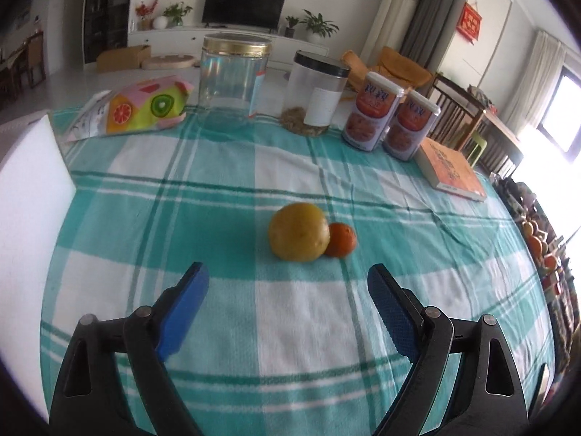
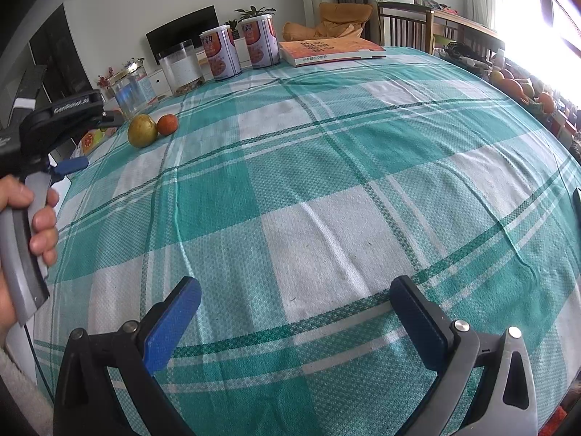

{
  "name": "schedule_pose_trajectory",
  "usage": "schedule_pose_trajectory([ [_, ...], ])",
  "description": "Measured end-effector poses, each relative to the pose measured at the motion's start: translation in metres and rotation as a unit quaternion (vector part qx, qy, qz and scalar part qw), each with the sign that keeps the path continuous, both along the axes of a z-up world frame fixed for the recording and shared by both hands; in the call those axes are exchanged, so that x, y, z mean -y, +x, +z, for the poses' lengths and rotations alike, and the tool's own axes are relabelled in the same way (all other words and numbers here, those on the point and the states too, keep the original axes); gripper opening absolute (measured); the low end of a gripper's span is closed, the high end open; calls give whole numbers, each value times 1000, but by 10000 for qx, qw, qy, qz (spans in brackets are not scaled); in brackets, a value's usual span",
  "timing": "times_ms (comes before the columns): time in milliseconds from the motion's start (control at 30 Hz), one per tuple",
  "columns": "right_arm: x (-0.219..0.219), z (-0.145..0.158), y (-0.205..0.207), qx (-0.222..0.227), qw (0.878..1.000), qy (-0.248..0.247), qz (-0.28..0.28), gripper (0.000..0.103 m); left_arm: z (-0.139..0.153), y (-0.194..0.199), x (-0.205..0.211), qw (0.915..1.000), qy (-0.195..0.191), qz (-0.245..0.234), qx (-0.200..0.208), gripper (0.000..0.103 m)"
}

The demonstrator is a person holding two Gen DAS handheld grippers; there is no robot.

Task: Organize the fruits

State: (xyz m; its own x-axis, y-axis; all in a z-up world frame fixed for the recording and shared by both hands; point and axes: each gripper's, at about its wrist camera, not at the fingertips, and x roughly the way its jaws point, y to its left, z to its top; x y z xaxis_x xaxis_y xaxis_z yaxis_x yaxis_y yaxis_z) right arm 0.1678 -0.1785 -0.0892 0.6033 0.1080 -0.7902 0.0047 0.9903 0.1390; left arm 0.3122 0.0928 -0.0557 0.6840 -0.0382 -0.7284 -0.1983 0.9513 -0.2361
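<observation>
Both tongs stand spread with nothing between their blue pads. Our left gripper [image 1: 288, 276] points down at the checked tablecloth [image 1: 290, 327], and just ahead of its tips lie the two fruits: a yellow-green fruit [image 1: 298, 231], maybe a pear or a pale citrus, and a small orange mandarin [image 1: 340, 239] that touches it on the right side. Both rest on the cloth, a little beyond the open fingers and not yet between them.

Our right gripper [image 2: 296, 296] hangs over a bare part of the cloth, well apart from the fruits, which in its view are far ahead and to the left. In that view we also see the hand [image 2: 36, 214] that carries the left tool.

We judge that the step in hand is the approach to the first fruit, and nothing is organized yet. Far beyond the fruits stands an empty glass jar [image 1: 234, 83] with a gold rim, but we cannot tell if this is the place for them.

For the next move, we think the left gripper must go forward and down until one fruit sits between the pads. Because the two fruits touch, the inner finger needs to enter the narrow place between them, or the other fruit may roll away.
</observation>
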Motion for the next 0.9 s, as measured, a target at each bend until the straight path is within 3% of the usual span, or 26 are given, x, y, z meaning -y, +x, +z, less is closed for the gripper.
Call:
schedule_pose_trajectory([
  [133,-2,-1,1,-33,10000,-79,21,103,-7,35,3,9997,134,-125,-161,89],
  [267,-3,-1,2,-49,9999,-116,26,103,-17,51,-5,9996,-165,79,-222,89],
  [300,-3,-1,2,-56,9999,-131,28,103,-19,54,-6,9995,-150,62,-268,84],
  [333,-3,-1,3,-62,9999,-147,31,103,-21,55,-4,9994,-97,-1,-326,61],
  [367,-3,-2,3,-67,9998,-161,34,103,-25,57,-3,9990,-75,-132,-430,50],
  [467,-3,-2,3,-71,9998,-169,34,103,-23,50,-3,9988,22,-161,-452,50],
  [633,-3,-2,3,-78,9998,-183,39,103,-11,5,-3,9985,-37,-53,-547,50],
  [733,-3,-2,3,-71,9998,-163,39,103,-3,-40,4,9985,-117,-203,-504,50],
  [900,0,-1,1,-23,10000,-36,45,103,-2,-119,24,9973,92,-574,-450,50],
])
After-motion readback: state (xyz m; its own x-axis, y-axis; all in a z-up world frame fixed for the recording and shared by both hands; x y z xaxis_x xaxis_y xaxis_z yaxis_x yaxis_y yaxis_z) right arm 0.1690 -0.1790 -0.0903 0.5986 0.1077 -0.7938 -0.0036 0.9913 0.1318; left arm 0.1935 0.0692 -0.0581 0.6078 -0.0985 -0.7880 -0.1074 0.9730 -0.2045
